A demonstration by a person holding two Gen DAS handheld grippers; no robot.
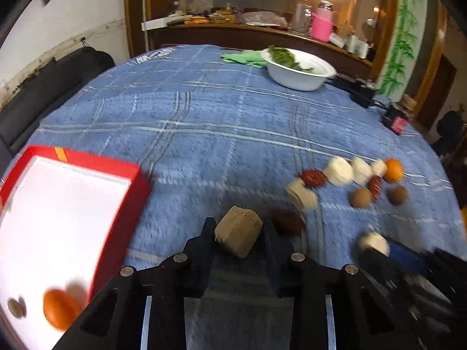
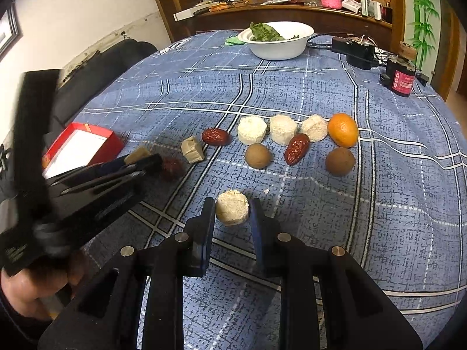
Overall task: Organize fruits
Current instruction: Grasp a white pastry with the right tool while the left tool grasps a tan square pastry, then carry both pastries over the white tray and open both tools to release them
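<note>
Blue checked cloth is covering the table where we are sorting fruit into a red box at the left edge. Our left gripper is clamping a tan chunk between its fingers, near the box's right wall. Our right gripper is closing its fingers on a pale round piece just above the cloth. Inside the box an orange and a small brown fruit are already lying. We judge the job barely begun: another orange, red dates, brown fruits and white pieces are waiting in a loose cluster.
</note>
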